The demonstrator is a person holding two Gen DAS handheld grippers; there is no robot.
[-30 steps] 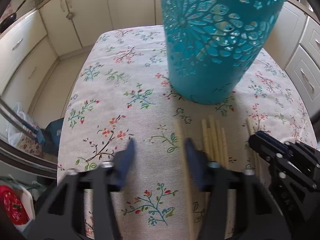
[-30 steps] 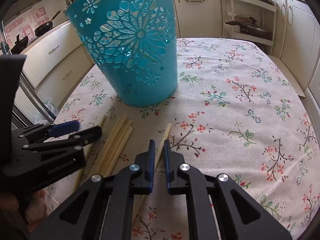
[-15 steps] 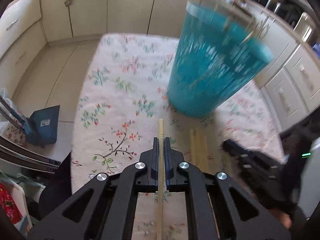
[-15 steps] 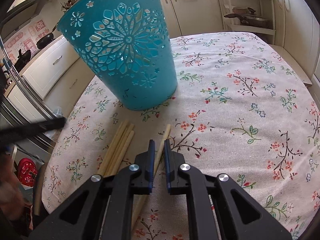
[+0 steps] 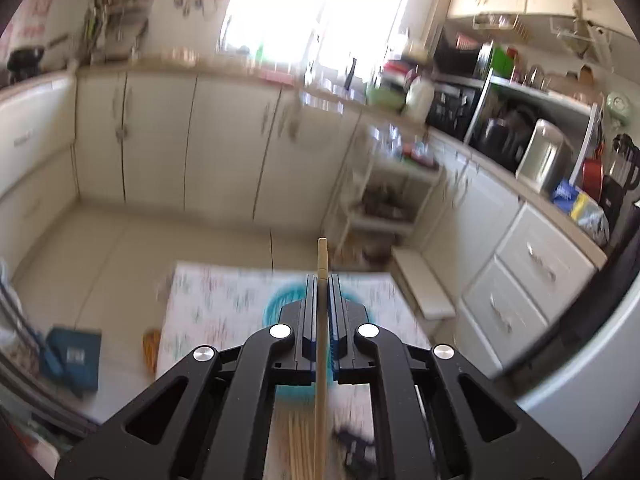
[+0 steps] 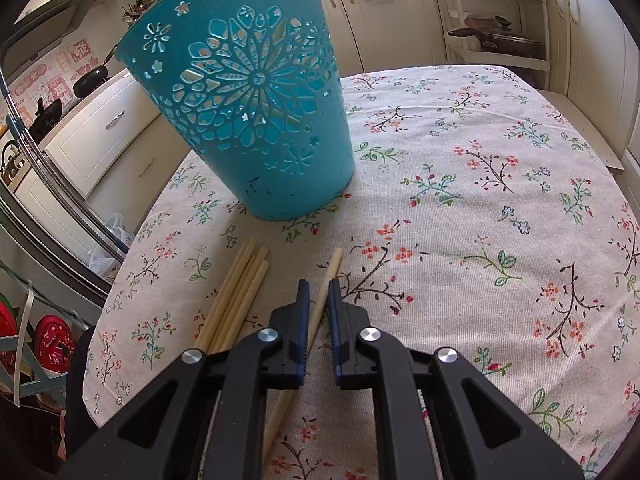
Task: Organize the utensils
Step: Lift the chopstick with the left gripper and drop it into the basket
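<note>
a chopstick [image 5: 322, 344] is clamped between the closed jaws of the left gripper [image 5: 322, 280], its tip standing out past the fingertips and its shaft running back down the middle of the left wrist view. this held stick is shown in that view only. below it, blurred, the teal basket [image 5: 280, 308] is seen from above on the floral cloth [image 5: 208, 300], with loose chopsticks [image 5: 298, 444] lying nearer the camera. beyond the table, cream cabinets [image 5: 160, 140], a bright window [image 5: 288, 12] and a crowded counter [image 5: 532, 160] are visible.

in the right wrist view the basket [image 6: 256, 104] is shown sharply from the side, upright on the cloth [image 6: 480, 200], its wall pierced by a flower pattern. a bundle of four chopsticks [image 6: 236, 296] lies just in front of it, to the left of the right gripper [image 6: 319, 292]. a single chopstick [image 6: 330, 272] lies apart from the bundle, passing between the right gripper's jaws. these jaws are nearly closed, with a narrow gap left; whether the pads press on the stick cannot be told. a shelf rack [image 6: 496, 20] with a pan is seen behind the table. the left gripper is not seen in this view.
</note>
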